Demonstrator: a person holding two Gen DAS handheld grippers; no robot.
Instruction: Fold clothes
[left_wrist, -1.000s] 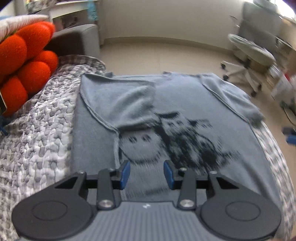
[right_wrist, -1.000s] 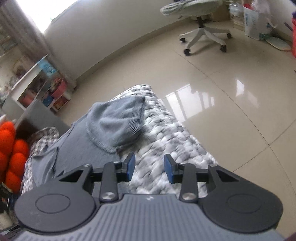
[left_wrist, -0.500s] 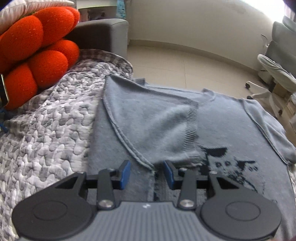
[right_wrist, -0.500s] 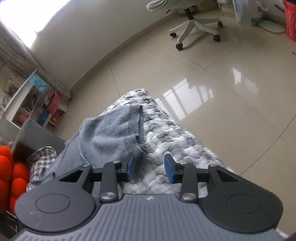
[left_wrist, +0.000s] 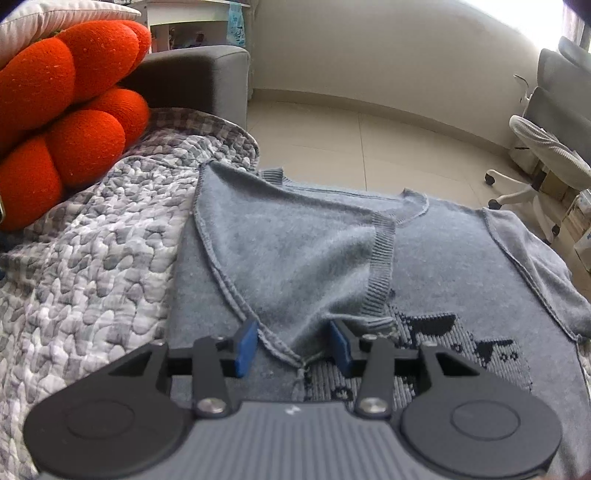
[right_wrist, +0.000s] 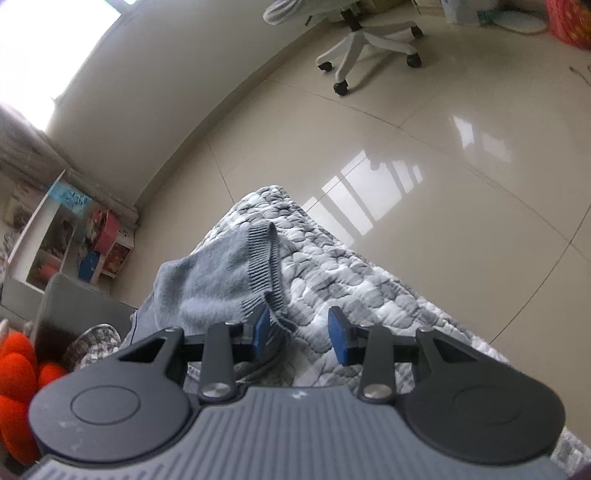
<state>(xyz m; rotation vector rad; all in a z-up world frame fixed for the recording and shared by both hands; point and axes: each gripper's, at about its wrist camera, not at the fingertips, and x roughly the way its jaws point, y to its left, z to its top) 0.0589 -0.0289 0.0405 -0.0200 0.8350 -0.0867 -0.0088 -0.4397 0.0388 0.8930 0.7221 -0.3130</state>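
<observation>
A grey-blue sweater is lying spread flat on a grey quilt, with one sleeve folded in over its chest. The left gripper is hovering at the tip of that folded sleeve, its jaws released and having just been opening, with the sleeve's corner lying between them unpressed. The right gripper is sitting at the sweater's other sleeve, jaws apart and grasping nothing; the ribbed cuff is lying beside the left blue pad. Orange cushions are resting beside the quilt.
</observation>
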